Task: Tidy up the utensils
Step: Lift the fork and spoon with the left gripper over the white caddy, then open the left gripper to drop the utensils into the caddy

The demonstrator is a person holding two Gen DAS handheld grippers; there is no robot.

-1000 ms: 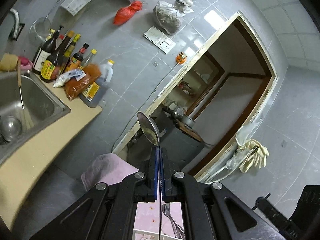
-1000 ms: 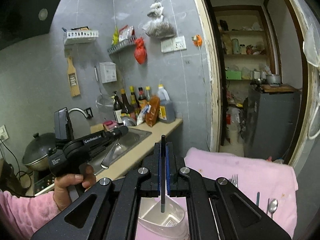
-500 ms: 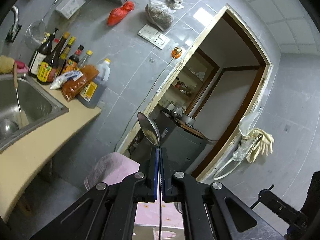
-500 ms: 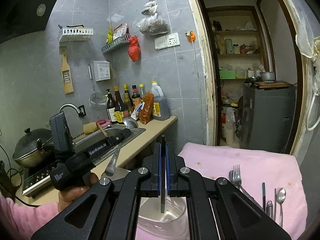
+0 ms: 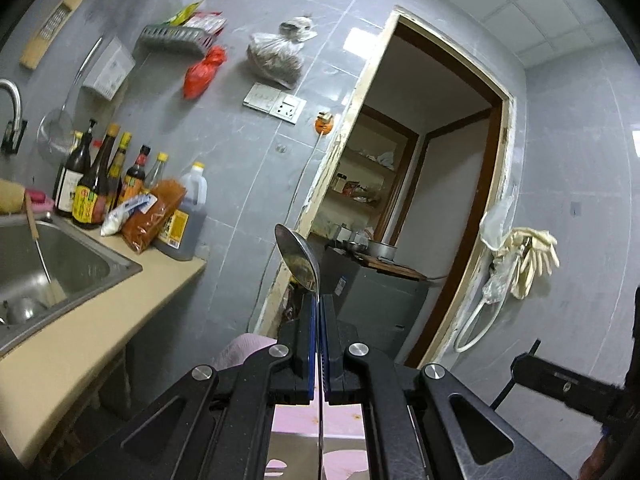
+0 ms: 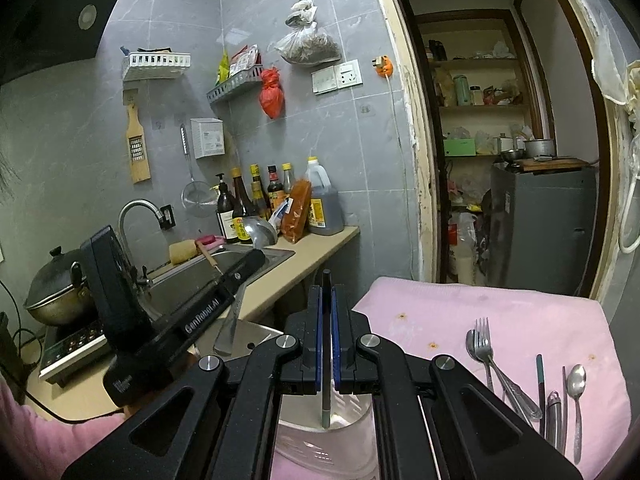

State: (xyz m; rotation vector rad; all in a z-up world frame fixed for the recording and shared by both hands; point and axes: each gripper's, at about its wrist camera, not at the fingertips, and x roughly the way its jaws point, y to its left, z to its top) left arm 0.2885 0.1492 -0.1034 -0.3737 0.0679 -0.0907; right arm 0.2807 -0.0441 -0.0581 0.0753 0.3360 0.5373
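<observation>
My left gripper (image 5: 319, 304) is shut on a steel spoon (image 5: 298, 258); its bowl sticks up past the fingertips and its handle hangs down. In the right wrist view the left gripper (image 6: 252, 260) holds that spoon (image 6: 259, 232) over a white holder (image 6: 244, 332). My right gripper (image 6: 327, 292) is shut on a dark thin chopstick (image 6: 326, 400) that hangs down over a white plastic caddy (image 6: 332, 444). On the pink cloth (image 6: 500, 320) lie a fork (image 6: 486, 344), spoons (image 6: 578, 380) and other thin utensils at the right.
A counter (image 6: 304, 264) with a steel sink (image 6: 192, 280), sauce bottles (image 6: 256, 204) and an oil jug (image 6: 322, 204) stands at the left. A wok (image 6: 56, 292) sits on a cooktop. A doorway with a grey cabinet (image 6: 544, 224) is behind the cloth.
Both grippers have tilted and come lower toward the white containers. The left gripper with the spoon has moved right, closer to the caddy. Both grips are unchanged.
</observation>
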